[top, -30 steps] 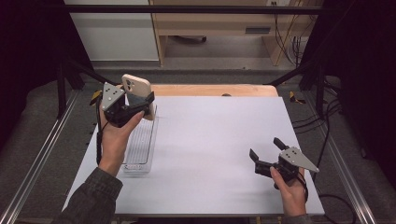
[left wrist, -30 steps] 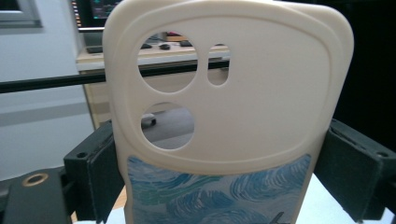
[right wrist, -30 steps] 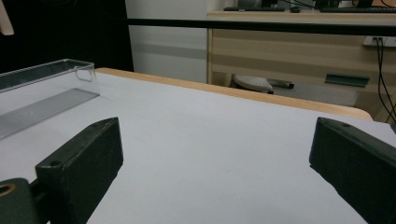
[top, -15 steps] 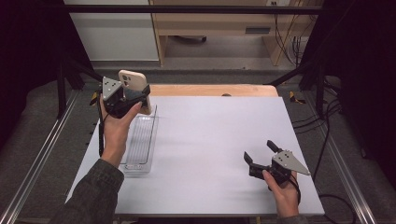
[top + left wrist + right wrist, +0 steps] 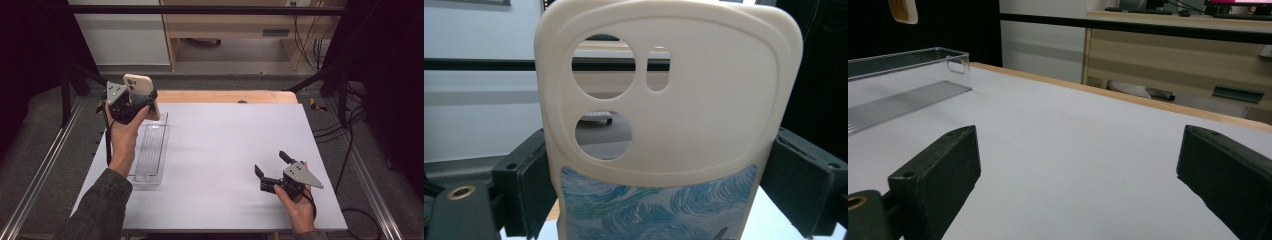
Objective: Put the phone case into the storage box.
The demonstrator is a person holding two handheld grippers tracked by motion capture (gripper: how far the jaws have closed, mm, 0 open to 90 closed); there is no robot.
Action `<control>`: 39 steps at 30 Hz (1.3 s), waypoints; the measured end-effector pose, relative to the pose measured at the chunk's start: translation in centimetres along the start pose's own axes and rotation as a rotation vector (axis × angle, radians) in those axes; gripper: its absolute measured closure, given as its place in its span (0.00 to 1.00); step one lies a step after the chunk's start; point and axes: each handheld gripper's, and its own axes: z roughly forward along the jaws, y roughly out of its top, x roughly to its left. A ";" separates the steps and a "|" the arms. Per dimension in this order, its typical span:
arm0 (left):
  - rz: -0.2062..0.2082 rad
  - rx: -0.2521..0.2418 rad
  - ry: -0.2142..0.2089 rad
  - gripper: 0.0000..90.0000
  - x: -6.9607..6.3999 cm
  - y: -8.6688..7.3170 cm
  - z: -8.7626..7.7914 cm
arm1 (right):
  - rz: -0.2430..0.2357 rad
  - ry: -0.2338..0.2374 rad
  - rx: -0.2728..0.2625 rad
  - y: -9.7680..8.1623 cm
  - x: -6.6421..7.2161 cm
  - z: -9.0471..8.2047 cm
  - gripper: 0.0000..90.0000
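Black jaws of the right gripper (image 5: 270,164) stood spread wide over the near right corner of the surface (image 5: 230,150), holding nothing, resting low as if waiting its turn. Compared with a second before, that hand had drawn a little inward from the right edge. Along the left edge lay a clear plastic tray (image 5: 149,157), empty. Beyond it, above the tray's far end, the left gripper (image 5: 142,102) was clamped on a cream phone case (image 5: 141,92), jaws pressing its two long sides so it stood upright, camera cut-outs uppermost and a blue swirl pattern below (image 5: 654,205). I judged it was lifted clear of the tray; it sat somewhat higher and farther left than before.
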 end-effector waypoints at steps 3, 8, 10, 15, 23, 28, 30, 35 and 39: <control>-0.002 -0.004 0.008 0.12 0.2 -0.1 0.1 | -0.004 0.001 0.003 -0.1 0.1 0.0 0.04; -0.013 0.002 0.027 0.12 0.5 -0.4 0.7 | 0.006 0.000 -0.004 0.0 0.1 -0.3 0.04; -0.009 0.004 0.034 0.12 0.5 -0.6 0.9 | 0.007 -0.002 -0.002 -0.1 -0.1 -0.3 0.04; -0.014 0.011 0.044 0.12 0.6 -1.1 1.4 | 0.018 -0.013 -0.002 -0.3 -0.3 -0.5 0.04; -0.013 0.018 0.054 0.12 0.7 -1.9 2.1 | 0.017 -0.013 -0.002 -0.5 -0.3 -0.6 0.04; -0.013 0.025 0.060 0.12 0.6 -2.3 2.3 | 0.016 -0.009 -0.005 -0.6 -0.4 -0.7 0.03; -0.012 0.027 0.061 0.12 0.6 -2.4 2.3 | 0.012 -0.005 -0.011 -0.7 -0.4 -0.8 0.03; -0.015 0.031 0.057 0.12 0.3 -2.7 2.5 | 0.000 0.013 -0.027 -0.7 -0.3 -0.8 0.03; -0.017 0.036 0.058 0.12 0.3 -3.0 2.5 | -0.006 0.016 -0.026 -0.8 -0.1 -0.8 0.03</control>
